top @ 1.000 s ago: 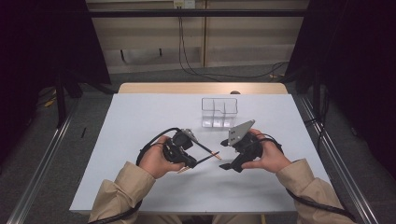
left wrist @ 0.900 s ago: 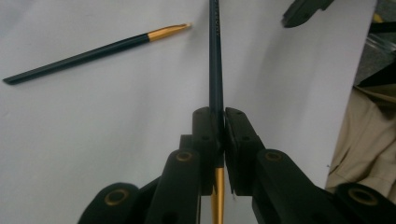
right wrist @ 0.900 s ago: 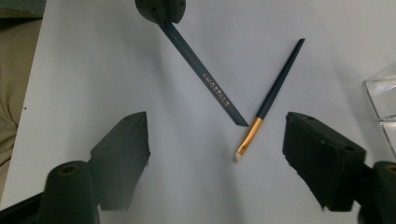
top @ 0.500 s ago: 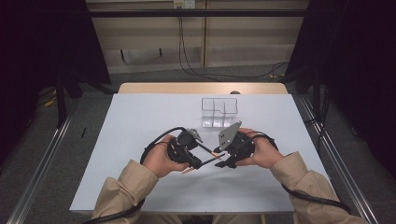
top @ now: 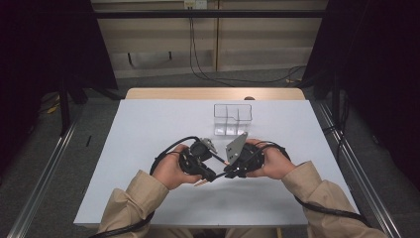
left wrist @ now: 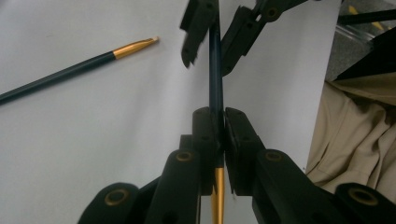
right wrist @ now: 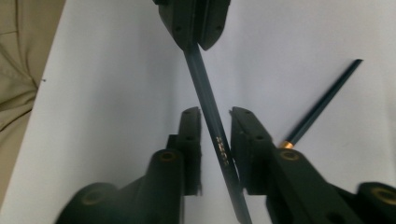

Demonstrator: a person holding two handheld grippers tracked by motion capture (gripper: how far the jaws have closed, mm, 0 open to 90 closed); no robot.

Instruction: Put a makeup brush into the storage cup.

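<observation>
**Holding one pencil between two claws**

Holding a pencil [left wrist: 215,65] is the job of the left gripper [left wrist: 218,128], whose jaws are squeezed tight on it. The pencil is long and thin, dark blue-green, with a gold band at one end. That gold end sticks out behind the left jaws, and small gold letters show on its side in the right gripper view.

The pencil is up off the table [top: 148,129], near the middle and close to the person.

The right gripper [right wrist: 215,122] faces the left one from the right. Its jaws have just been closing, and the pencil lies between them. A small gap shows beside the pencil, so they do not squeeze it yet.

There are two pencils. The second pencil [left wrist: 70,70] lies flat on the table, and it looks the same, with a gold band and a pale tip. There are two grippers and one clear box [top: 233,119], which has little rooms inside and sits farther back, right of the middle.

Both hands are held close together, jaws pointing at each other. The left hand [top: 171,171] and the right hand [top: 275,162] each wrap round a gripper, with tan sleeves coming from the near edge.
</observation>
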